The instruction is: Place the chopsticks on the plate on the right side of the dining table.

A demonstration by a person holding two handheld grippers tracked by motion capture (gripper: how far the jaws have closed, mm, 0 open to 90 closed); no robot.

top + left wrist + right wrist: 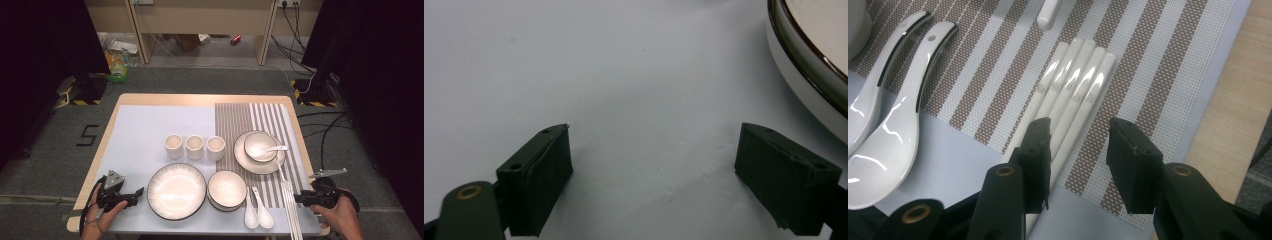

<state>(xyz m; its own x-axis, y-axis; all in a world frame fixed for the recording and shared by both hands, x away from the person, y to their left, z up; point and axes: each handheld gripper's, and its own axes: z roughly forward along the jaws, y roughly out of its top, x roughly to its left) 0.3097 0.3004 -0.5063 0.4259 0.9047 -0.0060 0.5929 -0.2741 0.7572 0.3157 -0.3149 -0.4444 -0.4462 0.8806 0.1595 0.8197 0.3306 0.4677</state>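
White chopsticks [1074, 80] lie in a row on the striped mat [1148, 75] at the counter's right edge, under the right gripper [1079, 137], jaws partly open above them, gripping nothing. The left gripper [654, 150], jaws wide and empty, rests beside the plate [809, 65].

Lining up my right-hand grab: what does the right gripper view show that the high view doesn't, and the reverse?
Right gripper view alone: the right gripper with jaws open over the white chopsticks, one jaw above them, nothing gripped, and small markings on the sticks. High view alone: three cups, the large plate, the bowl and the left gripper. Both: the chopsticks, two white spoons and the striped mat.
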